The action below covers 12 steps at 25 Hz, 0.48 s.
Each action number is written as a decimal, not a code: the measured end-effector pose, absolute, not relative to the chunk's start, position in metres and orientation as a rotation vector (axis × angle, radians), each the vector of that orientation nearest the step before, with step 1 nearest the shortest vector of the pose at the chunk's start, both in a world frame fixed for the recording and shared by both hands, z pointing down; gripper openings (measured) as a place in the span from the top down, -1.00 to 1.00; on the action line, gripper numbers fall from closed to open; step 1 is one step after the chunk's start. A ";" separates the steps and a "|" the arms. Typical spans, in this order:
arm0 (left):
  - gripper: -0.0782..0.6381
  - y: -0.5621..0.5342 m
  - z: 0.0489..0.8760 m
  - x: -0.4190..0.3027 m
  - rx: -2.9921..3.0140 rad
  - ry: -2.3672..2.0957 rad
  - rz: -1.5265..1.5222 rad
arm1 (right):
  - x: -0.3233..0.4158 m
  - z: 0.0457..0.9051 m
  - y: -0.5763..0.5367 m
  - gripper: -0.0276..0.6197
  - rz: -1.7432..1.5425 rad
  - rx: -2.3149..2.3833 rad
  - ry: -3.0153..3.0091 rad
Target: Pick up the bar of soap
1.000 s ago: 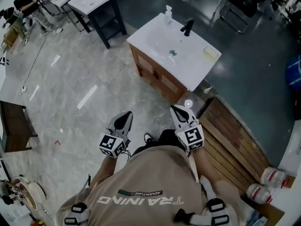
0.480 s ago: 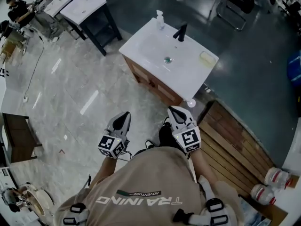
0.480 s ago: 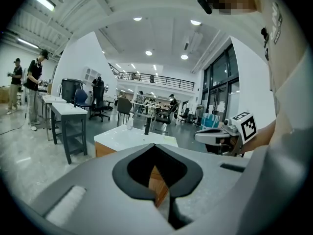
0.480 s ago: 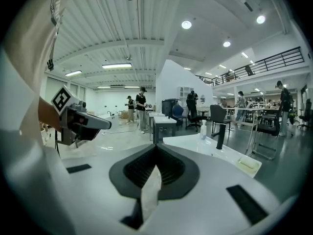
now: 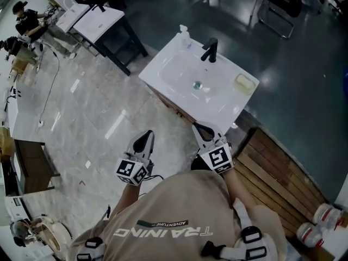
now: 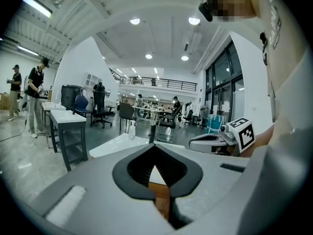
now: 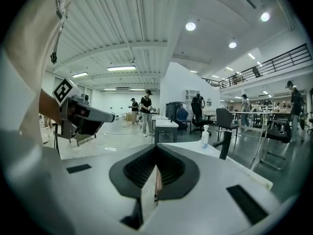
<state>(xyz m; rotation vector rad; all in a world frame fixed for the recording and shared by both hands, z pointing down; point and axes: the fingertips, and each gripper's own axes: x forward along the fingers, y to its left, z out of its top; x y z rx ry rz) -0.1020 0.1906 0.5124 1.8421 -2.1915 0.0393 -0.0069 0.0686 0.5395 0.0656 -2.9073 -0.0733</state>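
The pale yellow, rectangular bar of soap point(image 5: 244, 82) lay at the right end of the glossy white desk point(image 5: 168, 72), right of the angular black faucet point(image 5: 210, 50); its surface was too small to read. The left tongs point(image 5: 144, 137) and right tongs point(image 5: 201, 128), 2 matte grey pairs, were pressed together and empty, on the desk's near side.

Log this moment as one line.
phase: before pick | left gripper: shut, empty | right gripper: shut, empty | pale yellow soap bar: untouched on white sink counter
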 end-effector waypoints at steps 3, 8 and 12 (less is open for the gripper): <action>0.79 0.168 0.515 -0.111 1.844 -2.183 0.049 | -0.014 0.546 0.049 0.90 -0.077 0.073 -2.907; 0.79 0.135 0.514 -0.109 1.862 -2.156 0.063 | -0.006 0.556 0.020 0.90 -0.006 0.093 -2.900; 0.79 0.104 0.511 -0.112 1.895 -2.137 0.077 | -0.006 0.565 -0.001 0.90 -0.046 0.107 -2.889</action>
